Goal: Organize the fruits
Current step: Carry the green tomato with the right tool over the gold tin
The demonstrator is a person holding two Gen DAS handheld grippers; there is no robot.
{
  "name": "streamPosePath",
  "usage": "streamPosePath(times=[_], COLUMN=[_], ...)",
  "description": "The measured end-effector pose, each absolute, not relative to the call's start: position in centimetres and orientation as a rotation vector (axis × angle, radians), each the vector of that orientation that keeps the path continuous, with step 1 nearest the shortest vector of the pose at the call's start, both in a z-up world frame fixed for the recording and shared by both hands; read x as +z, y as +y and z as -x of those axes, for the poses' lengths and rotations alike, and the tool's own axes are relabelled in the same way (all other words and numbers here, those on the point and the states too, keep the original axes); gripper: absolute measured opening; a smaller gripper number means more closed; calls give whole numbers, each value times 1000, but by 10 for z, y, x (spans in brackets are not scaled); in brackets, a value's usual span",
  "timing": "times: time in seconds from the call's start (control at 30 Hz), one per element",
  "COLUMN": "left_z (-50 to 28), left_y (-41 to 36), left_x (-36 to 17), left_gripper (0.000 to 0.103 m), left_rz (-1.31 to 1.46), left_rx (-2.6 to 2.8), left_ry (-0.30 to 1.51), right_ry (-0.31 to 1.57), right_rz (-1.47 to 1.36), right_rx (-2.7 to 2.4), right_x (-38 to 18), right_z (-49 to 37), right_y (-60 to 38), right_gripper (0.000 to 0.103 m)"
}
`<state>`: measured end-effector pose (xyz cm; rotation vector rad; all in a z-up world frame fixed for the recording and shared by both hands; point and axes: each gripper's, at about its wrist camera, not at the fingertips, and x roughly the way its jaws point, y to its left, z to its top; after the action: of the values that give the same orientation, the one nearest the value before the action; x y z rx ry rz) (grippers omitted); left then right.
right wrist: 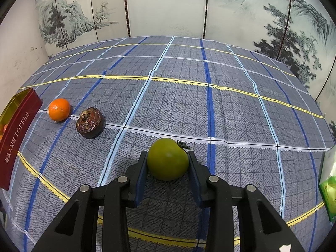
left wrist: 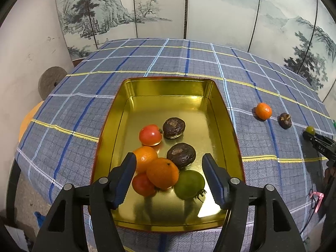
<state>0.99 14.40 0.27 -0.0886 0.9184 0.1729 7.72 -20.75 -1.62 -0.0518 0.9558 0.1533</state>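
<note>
The right gripper [right wrist: 168,163] has its jaws closed tight on a green tomato [right wrist: 168,158], down on the cloth-covered counter [right wrist: 231,109]. The tomato is round, so it has no long side; its little stem points up and to the right. The gold tin [left wrist: 218,105] sits off to the left, so I think the tomato must go that way. The left gripper [left wrist: 168,176] hangs over the fruit in the tin, jaws half open, holding nothing.
</note>
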Motion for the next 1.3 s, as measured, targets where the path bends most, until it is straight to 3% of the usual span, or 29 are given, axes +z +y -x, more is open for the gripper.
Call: streamPosePath(times=[0.5,1.3], left_z=[-3,21], left_y=[153,197], left_x=[3,13], left_gripper=[67,67], left_rz=[127,193], left_rx=[192,300], left_ry=[906,847], right_ry=[912,819], right_rz=[52,150], right_rx=[238,648], right_x=[15,60], right_z=[-65,-32], right_y=[-181,-20], right_gripper=[33,33])
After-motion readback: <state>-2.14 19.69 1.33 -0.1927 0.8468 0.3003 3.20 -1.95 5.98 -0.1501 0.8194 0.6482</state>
